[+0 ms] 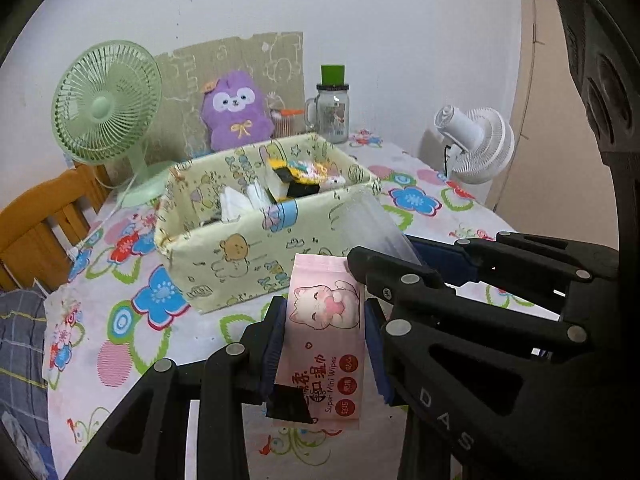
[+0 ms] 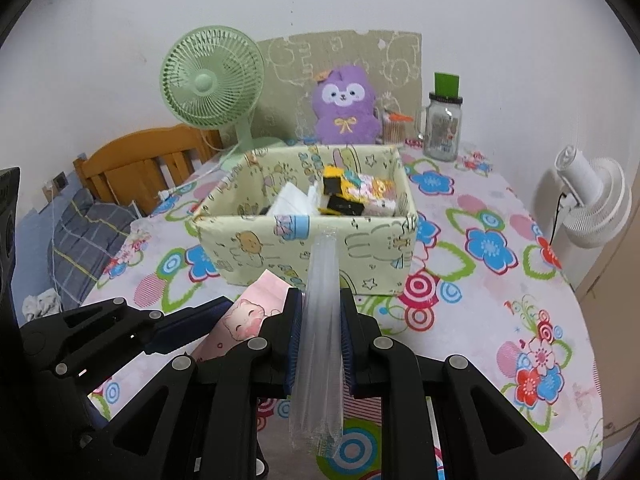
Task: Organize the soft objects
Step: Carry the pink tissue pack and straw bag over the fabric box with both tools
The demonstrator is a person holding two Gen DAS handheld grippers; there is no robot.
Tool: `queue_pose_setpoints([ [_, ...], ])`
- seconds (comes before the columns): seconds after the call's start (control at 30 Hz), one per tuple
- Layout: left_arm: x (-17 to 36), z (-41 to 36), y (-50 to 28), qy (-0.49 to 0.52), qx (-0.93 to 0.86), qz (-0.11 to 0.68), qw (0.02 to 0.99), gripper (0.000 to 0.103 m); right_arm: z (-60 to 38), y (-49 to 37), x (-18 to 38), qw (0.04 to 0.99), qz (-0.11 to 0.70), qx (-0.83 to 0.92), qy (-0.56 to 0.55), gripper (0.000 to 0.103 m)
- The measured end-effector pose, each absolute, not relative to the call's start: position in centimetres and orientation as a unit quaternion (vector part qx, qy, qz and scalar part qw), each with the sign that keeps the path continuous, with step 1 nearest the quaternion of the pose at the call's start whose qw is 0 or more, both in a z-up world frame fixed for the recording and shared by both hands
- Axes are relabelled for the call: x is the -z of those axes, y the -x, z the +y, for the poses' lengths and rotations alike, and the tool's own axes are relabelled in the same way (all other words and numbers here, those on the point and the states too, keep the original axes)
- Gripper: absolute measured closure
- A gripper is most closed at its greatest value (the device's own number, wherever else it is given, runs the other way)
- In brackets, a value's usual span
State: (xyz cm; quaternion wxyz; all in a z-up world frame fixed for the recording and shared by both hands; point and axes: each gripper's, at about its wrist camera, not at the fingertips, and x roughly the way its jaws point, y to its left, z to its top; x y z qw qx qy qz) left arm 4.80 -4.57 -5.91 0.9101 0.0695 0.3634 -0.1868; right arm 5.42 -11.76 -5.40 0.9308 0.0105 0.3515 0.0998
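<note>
Left wrist view: left gripper squeezing pink wipes pack. Right gripper pinching clear plastic packet, near storage box.

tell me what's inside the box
The box holds white tissue, yellow-and-black pieces and a pink patterned pack. Its near wall and this pile hide the bottom, so anything beneath cannot be seen.

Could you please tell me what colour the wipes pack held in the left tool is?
The wipes pack is pink with a cartoon cat; the left wrist view shows it best.
</note>
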Motion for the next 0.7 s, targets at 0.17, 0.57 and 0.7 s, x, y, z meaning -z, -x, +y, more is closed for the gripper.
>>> queue_pose_setpoints([
  [0.17,4.7,-4.5,-4.5,-0.069,0.184,0.348,0.917,0.064,-11.6,-5.1,4.1,0.936,0.339,-0.100,-0.006,0.082],
  [0.57,2.4,-4.0,-4.6,-0.068,0.174,0.321,0.928,0.064,-11.2,-5.5,1.4,0.944,0.313,-0.106,0.003,0.082],
  [0.7,1.8,-3.9,-5.1,-0.068,0.172,0.315,0.931,0.064,-11.1,-6.0,0.9,0.946,0.307,-0.107,0.005,0.082],
])
